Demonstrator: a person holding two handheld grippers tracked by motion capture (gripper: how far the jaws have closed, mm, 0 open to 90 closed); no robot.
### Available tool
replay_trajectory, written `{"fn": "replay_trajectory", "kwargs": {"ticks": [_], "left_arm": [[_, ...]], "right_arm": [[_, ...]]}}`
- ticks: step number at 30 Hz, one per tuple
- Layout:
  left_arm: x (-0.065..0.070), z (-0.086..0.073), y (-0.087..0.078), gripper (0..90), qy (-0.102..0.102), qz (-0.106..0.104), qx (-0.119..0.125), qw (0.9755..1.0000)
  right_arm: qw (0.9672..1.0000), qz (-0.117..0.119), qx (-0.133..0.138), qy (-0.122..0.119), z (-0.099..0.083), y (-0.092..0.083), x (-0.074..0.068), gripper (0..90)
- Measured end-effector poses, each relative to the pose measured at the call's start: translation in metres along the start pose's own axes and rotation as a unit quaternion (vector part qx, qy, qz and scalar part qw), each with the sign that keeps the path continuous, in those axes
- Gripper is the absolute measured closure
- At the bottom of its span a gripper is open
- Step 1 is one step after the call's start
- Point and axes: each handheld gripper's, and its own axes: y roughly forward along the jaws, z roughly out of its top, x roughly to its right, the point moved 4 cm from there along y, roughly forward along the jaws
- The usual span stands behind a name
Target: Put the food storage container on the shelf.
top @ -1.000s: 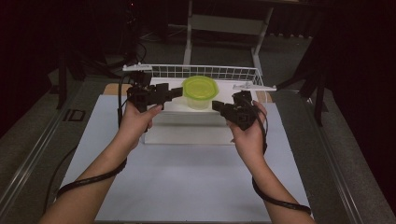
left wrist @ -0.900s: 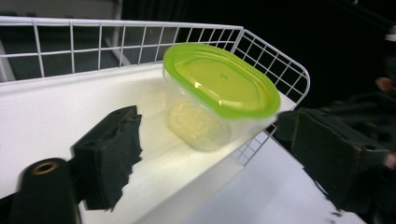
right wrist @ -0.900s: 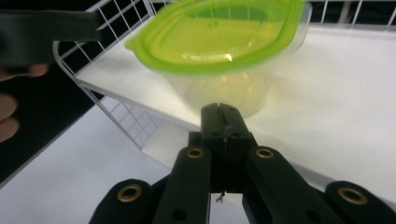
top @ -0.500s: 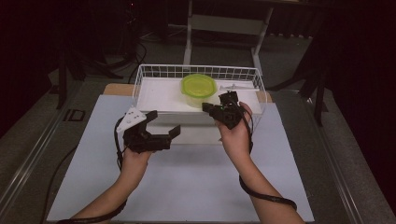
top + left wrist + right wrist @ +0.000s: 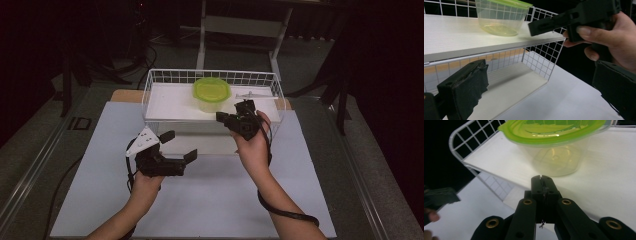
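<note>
We count one clear container with one green lid, one white wire basket rack, two black grippers, left gripper and right gripper, and one pale mat.

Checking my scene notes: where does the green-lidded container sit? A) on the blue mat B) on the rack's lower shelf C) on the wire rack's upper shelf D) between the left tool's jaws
C: the green-lidded container stands on the white upper shelf of the wire rack, apart from both tools.
</note>
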Motion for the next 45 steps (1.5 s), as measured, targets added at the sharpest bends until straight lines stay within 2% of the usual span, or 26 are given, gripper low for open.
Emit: {"fn": "replay_trajectory", "kwargs": {"ticks": [4,5,7,9,10,11,12,16,17,18,21,26,29,31,35,43,45], "left_arm": [[0.005,0.0,-0.004,0.7,0.002,-0.013,0.009,0.9999],[0.007,0.001,-0.005,0.7,0.009,-0.019,0.011,0.9997],[0.011,0.001,-0.005,0.7,0.028,-0.018,0.006,0.9994],[0.016,0.002,-0.007,0.7,0.039,-0.035,0.012,0.9986],[0.016,0.002,-0.007,0.7,0.039,-0.035,0.012,0.9986],[0.021,0.002,-0.008,0.7,0.056,-0.048,0.014,0.9972],[0.024,0.002,-0.008,0.7,0.06,-0.058,0.021,0.9963],[0.035,-0.004,-0.009,0.7,0.084,-0.072,0.012,0.9937],[0.035,-0.004,-0.009,0.7,0.084,-0.072,0.012,0.9937],[0.036,-0.004,-0.009,0.7,0.085,-0.073,0.013,0.9936],[0.038,-0.005,-0.01,0.7,0.083,-0.075,0.01,0.9937],[0.038,-0.008,-0.013,0.7,0.088,-0.076,0.006,0.9932],[0.038,-0.011,-0.014,0.7,0.093,-0.074,0.002,0.9929],[0.038,-0.013,-0.014,0.7,0.093,-0.076,0.0,0.9927],[0.038,-0.026,-0.015,0.7,0.099,-0.085,-0.012,0.9914],[0.036,-0.045,-0.019,0.7,0.099,-0.095,-0.033,0.99],[0.034,-0.05,-0.02,0.7,0.097,-0.095,-0.038,0.99]], "right_arm": [[0.9998,0.009,0.01,-0.013,-0.004,-0.014,-0.003,85.6],[0.9997,0.009,0.013,-0.02,-0.005,-0.018,-0.004,83.6],[0.9993,0.015,0.017,-0.03,-0.008,-0.025,-0.007,79.7],[0.9987,0.02,0.02,-0.041,-0.014,-0.03,-0.01,74.3],[0.9987,0.02,0.02,-0.041,-0.014,-0.03,-0.01,74.3],[0.9981,0.025,0.02,-0.052,-0.022,-0.035,-0.013,63.3],[0.9977,0.031,0.022,-0.056,-0.025,-0.036,-0.013,58.9],[0.9961,0.038,0.025,-0.076,-0.041,-0.037,-0.015,36.0],[0.9961,0.038,0.025,-0.076,-0.041,-0.037,-0.015,36.0],[0.9948,0.033,0.032,-0.09,-0.048,-0.038,-0.016,28.2],[0.992,0.03,0.04,-0.116,-0.058,-0.038,-0.018,18.5],[0.9902,0.038,0.048,-0.125,-0.07,-0.04,-0.018,14.7],[0.9911,0.041,0.053,-0.115,-0.077,-0.042,-0.014,14.1],[0.9913,0.043,0.047,-0.116,-0.08,-0.042,-0.012,14.1],[0.9918,0.038,0.044,-0.114,-0.097,-0.044,-0.005,14.1],[0.9933,0.047,0.043,-0.097,-0.124,-0.05,0.012,14.3],[0.9931,0.036,0.04,-0.104,-0.129,-0.053,0.017,14.3]]}}
